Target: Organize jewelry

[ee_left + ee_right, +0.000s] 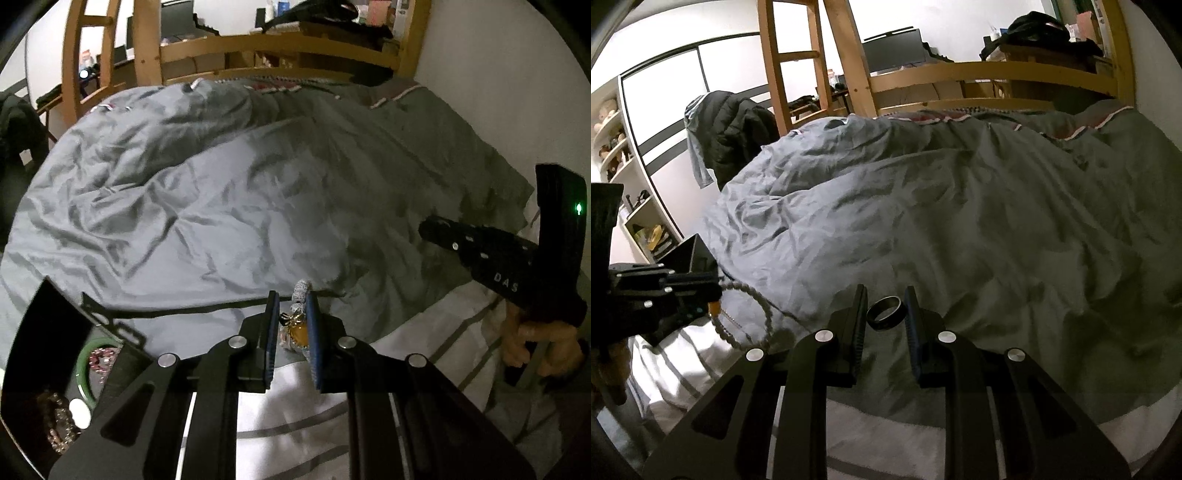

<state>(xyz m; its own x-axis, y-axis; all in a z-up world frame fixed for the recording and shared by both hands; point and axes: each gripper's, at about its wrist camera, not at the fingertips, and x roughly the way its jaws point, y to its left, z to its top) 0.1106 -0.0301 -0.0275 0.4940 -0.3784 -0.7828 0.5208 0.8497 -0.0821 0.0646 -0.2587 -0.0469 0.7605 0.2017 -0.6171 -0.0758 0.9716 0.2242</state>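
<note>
My left gripper is shut on a beaded necklace with an amber pendant; in the right wrist view the gripper shows at the left with the bead loop hanging from it over the bed. My right gripper is shut on a black ring held above the grey duvet; it also shows in the left wrist view. An open black jewelry box at lower left holds a green bangle and several other pieces.
A rumpled grey duvet covers the bed, with a white striped sheet at the near edge. A wooden bed frame and ladder stand behind. A dark jacket hangs at the left. The box's lid stands open.
</note>
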